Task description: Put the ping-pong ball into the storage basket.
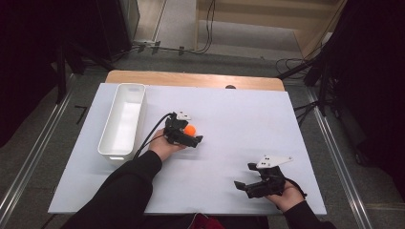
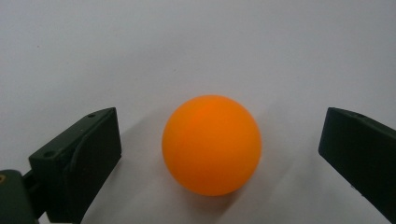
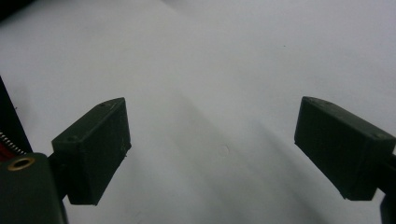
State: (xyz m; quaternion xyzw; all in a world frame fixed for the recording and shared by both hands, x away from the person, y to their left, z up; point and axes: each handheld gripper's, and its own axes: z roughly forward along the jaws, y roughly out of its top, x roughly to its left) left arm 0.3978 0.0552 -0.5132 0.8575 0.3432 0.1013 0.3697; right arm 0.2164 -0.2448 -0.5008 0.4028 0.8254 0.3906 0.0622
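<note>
An orange ball rests on the white table sheet, left of the middle. My left gripper is open, one jaw on each side of the ball and neither touching it. In the left gripper view the ball lies midway between the two black jaws of the left gripper, with a gap on both sides. My right gripper is open near the front right edge, and in its own view the right gripper has only bare sheet between its jaws.
A long white bin stands at the left of the sheet, its open side up. A strip of wooden table edge shows at the back. Dark stands and cables ring the table on the floor.
</note>
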